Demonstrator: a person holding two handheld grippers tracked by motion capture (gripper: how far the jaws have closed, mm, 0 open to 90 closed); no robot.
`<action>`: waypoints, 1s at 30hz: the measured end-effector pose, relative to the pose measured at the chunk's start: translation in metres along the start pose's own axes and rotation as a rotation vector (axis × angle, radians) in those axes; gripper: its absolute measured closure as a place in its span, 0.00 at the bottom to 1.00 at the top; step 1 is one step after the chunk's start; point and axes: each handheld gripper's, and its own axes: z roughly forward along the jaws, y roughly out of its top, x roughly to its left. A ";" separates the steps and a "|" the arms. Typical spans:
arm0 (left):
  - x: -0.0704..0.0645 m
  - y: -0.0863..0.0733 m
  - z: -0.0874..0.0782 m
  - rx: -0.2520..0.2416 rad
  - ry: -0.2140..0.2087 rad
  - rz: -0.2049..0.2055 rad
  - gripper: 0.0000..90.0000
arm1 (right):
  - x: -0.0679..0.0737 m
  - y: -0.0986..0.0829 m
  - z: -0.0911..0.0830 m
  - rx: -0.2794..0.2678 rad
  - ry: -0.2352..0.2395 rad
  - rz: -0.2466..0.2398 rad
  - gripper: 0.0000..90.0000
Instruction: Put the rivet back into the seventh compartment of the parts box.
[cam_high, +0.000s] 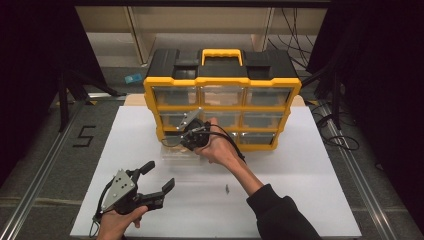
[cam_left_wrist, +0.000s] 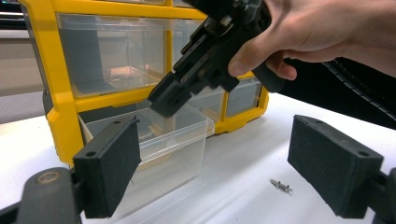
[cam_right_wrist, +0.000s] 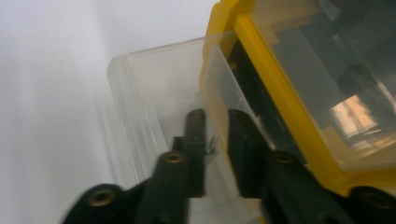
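One clear drawer (cam_left_wrist: 154, 140) stands pulled out of the yellow organizer (cam_high: 222, 82); the right tool (cam_right_wrist: 215, 133), jaws narrowly parted, dips inside, seemingly dropping small screws (cam_right_wrist: 210, 150). Next probably: fetch the loose screw (cam_left_wrist: 281, 185) with the released left tool (cam_high: 156, 176).

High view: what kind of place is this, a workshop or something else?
Probably a recording rig or lab rather than a workshop: a white board as a work surface, dark curtains around it, metal floor rails, and a yellow drawer organizer worked with hand-held grippers.
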 end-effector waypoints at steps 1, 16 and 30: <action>0.000 0.000 0.000 -0.001 0.000 -0.001 0.18 | 0.000 0.001 0.001 0.005 0.002 0.023 0.67; 0.000 0.000 0.000 -0.002 -0.004 0.001 0.18 | 0.004 -0.018 -0.053 -0.087 -0.059 0.007 0.38; -0.003 -0.001 0.000 0.009 -0.019 -0.028 0.18 | 0.023 -0.054 -0.074 -0.069 -0.039 -0.008 0.31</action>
